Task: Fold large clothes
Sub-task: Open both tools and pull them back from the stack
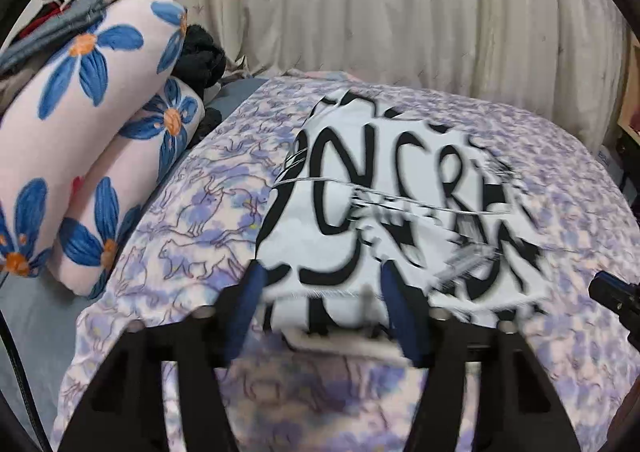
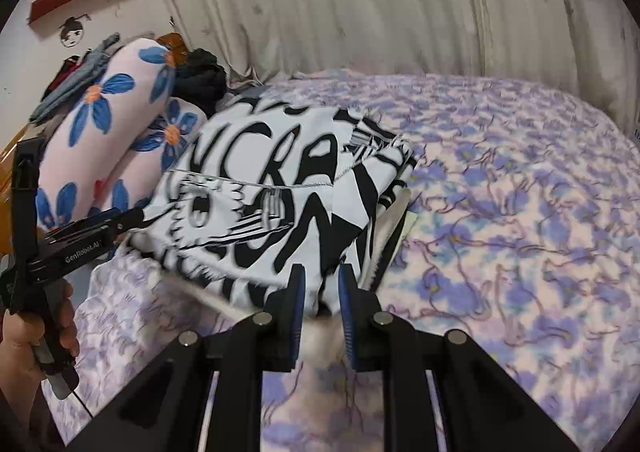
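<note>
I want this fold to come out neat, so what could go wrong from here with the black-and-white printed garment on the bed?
1. The left tool stands open around the near edge of the garment while the right tool pinches its own part. A pull by one side alone could skew the fold.
2. The garment's layers look bunched and uneven at the right edge, so creases may set in.
3. The flowered pillows lie close beside the garment and could catch it.

Even, soft indoor light; fisheye-bent, dark-cornered edges; motion blur smears the foreground.

left gripper (image 1: 320,292) jaws apart; right gripper (image 2: 322,292) clamped
</note>
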Motion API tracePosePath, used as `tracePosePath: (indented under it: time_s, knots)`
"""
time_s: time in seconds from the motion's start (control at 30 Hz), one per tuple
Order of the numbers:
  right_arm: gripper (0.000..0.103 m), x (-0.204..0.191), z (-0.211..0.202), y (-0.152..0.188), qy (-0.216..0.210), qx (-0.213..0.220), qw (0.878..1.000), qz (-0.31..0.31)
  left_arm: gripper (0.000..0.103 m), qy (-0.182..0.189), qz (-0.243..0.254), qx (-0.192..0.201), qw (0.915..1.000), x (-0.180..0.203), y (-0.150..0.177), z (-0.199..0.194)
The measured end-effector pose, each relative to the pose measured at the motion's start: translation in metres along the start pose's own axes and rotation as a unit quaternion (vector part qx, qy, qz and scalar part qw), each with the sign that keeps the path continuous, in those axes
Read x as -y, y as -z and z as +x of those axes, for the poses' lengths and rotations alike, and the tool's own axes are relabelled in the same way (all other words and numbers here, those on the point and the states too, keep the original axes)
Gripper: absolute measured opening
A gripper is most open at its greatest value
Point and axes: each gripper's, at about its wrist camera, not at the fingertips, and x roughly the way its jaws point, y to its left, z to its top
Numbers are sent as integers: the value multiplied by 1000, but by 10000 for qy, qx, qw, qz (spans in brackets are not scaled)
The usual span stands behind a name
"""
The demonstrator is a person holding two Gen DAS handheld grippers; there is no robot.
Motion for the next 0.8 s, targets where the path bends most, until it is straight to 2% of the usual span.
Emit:
tracePosePath:
  time_s: [0.17, 0.23, 0.27, 0.3, 0.37, 0.43, 0.67, 0.8]
  knots:
    - [17, -3, -76, 3, -179, 48, 9998, 49, 73, 300, 145, 186, 9993, 27, 7, -75]
    - [17, -3, -106, 6, -225, 110, 9997, 61, 83, 445, 166, 307, 9984, 39, 12, -113]
    - [17, -4, -124, 8, -222, 146, 9996, 64, 85, 501, 188, 357, 9979, 44, 14, -127]
    - [19, -4, -139, 10, -219, 174, 9996, 67, 87, 564, 233, 407, 9973, 52, 19, -147]
    - [35, -3, -170, 17, -231, 267, 9994, 70, 89, 725, 332, 443, 9958, 67, 29, -181]
    - [39, -3, -197, 24, -209, 370, 9991, 33, 91, 844, 419, 449, 9945, 80, 38, -210]
    - [39, 8, -273, 57, -416, 376, 9984, 107, 93, 1213, 670, 447, 9893, 122, 75, -295]
    - [39, 15, -307, 79, -502, 422, 9978, 88, 98, 1424, 796, 505, 9853, 140, 98, -333]
